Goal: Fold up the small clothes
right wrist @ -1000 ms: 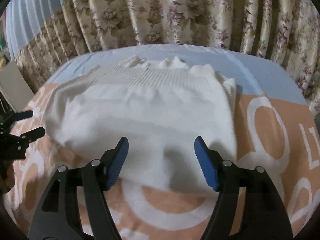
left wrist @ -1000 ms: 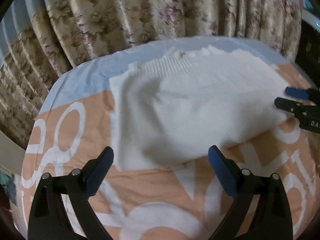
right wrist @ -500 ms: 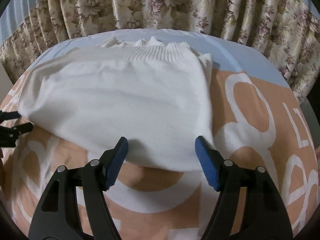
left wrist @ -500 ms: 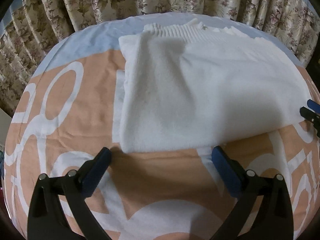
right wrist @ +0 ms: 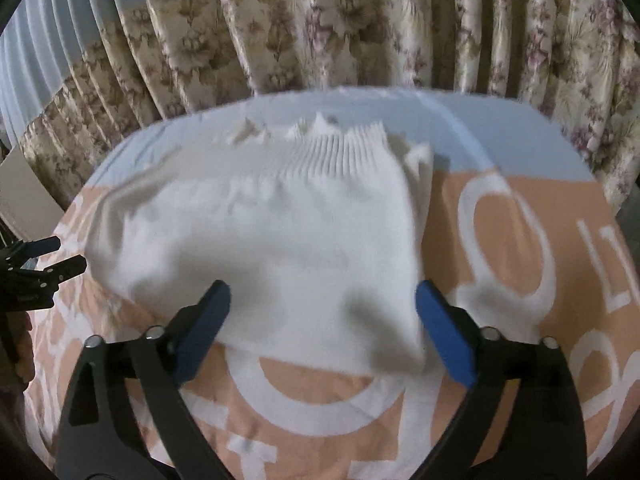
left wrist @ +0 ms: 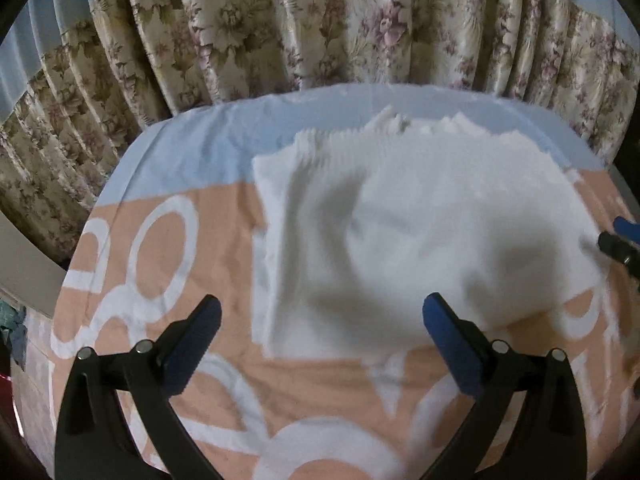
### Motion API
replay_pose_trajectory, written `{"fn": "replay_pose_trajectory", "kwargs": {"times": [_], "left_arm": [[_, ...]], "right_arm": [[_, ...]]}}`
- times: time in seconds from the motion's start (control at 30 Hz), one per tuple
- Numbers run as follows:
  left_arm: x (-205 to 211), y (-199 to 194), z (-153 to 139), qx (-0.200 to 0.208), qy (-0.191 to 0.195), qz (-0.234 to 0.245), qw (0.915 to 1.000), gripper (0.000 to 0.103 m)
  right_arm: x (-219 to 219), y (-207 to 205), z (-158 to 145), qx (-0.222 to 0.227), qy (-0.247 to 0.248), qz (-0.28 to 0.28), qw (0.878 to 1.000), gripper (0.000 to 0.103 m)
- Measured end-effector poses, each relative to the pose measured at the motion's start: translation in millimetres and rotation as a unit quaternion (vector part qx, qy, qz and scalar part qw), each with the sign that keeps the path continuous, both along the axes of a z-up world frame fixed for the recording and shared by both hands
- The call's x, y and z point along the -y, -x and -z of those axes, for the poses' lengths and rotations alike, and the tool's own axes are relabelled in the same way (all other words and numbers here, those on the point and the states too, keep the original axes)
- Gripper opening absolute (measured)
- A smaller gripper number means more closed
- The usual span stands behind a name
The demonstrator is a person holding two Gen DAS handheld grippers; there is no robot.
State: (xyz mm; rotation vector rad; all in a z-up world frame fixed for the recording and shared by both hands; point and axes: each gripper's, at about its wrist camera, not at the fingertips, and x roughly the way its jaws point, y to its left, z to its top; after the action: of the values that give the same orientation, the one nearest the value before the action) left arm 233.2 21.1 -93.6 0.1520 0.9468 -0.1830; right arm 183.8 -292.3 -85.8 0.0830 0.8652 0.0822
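Observation:
A white knitted garment (left wrist: 420, 224) lies folded on the bed, ribbed hem toward the curtains; it also shows in the right wrist view (right wrist: 280, 248). My left gripper (left wrist: 320, 322) is open and empty, just in front of the garment's near left edge. My right gripper (right wrist: 322, 314) is open, its blue pads (right wrist: 442, 332) standing either side of the garment's near right corner, touching or just above it. Each gripper shows at the edge of the other's view: the right gripper in the left wrist view (left wrist: 620, 240), the left gripper in the right wrist view (right wrist: 44, 256).
The bed sheet (left wrist: 180, 280) is peach with white rings and letters, light blue at the far side (right wrist: 480, 128). Flowered curtains (left wrist: 320, 24) hang close behind the bed. A pale board edge (right wrist: 24, 196) stands at the left.
Both grippers have dipped lower and closer to the garment's near edge than half a second ago. The garment lies in the same folded shape. Both pairs of jaws stay open.

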Motion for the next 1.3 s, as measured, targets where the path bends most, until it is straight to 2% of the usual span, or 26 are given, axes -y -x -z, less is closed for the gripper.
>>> {"fn": "replay_pose_trajectory", "kwargs": {"times": [0.07,0.27,0.47,0.63,0.73,0.8,0.87,1.07,1.13,1.23,1.3], "left_arm": [[9.3,-7.9,-3.3,0.001,0.011,0.006,0.9999,0.101],[42.8,-33.6,6.2,-0.014,0.000,0.025,0.9996,0.101],[59.4,-48.4,18.1,-0.028,0.012,0.029,0.9991,0.101],[66.7,-60.3,28.5,-0.040,0.010,0.021,0.9989,0.101],[67.6,-64.1,32.9,-0.046,0.010,0.019,0.9987,0.101],[67.8,-65.4,36.1,-0.050,0.008,0.018,0.9986,0.101],[68.7,-65.7,39.4,-0.054,0.006,0.020,0.9983,0.101],[73.0,-64.4,44.3,-0.055,-0.005,0.026,0.9981,0.101],[73.8,-64.6,45.5,-0.055,-0.007,0.028,0.9981,0.101],[74.2,-65.0,46.8,-0.056,-0.008,0.028,0.9980,0.101],[73.8,-65.4,47.4,-0.056,-0.007,0.027,0.9980,0.101]], "right_arm": [[-0.3,-6.2,-8.3,0.010,0.011,0.004,1.000,0.100],[9.8,-19.2,-13.5,0.022,0.068,0.023,0.997,0.100],[53.8,-35.0,3.3,-0.012,0.002,0.047,0.999,0.100],[68.0,-50.6,20.0,-0.036,-0.042,0.047,0.997,0.100],[69.8,-59.7,29.7,-0.051,-0.068,0.033,0.996,0.092],[69.3,-64.1,33.9,-0.055,-0.082,0.020,0.995,0.076],[69.9,-71.3,41.2,-0.068,-0.093,0.012,0.993,0.075],[70.2,-78.3,46.4,-0.075,-0.111,0.005,0.991,0.074],[60.8,-74.1,45.8,-0.085,-0.115,-0.017,0.990,0.068],[50.5,-64.1,45.1,-0.095,-0.091,-0.024,0.991,0.067],[50.1,-57.2,44.6,-0.101,-0.096,-0.018,0.990,0.067]]}}
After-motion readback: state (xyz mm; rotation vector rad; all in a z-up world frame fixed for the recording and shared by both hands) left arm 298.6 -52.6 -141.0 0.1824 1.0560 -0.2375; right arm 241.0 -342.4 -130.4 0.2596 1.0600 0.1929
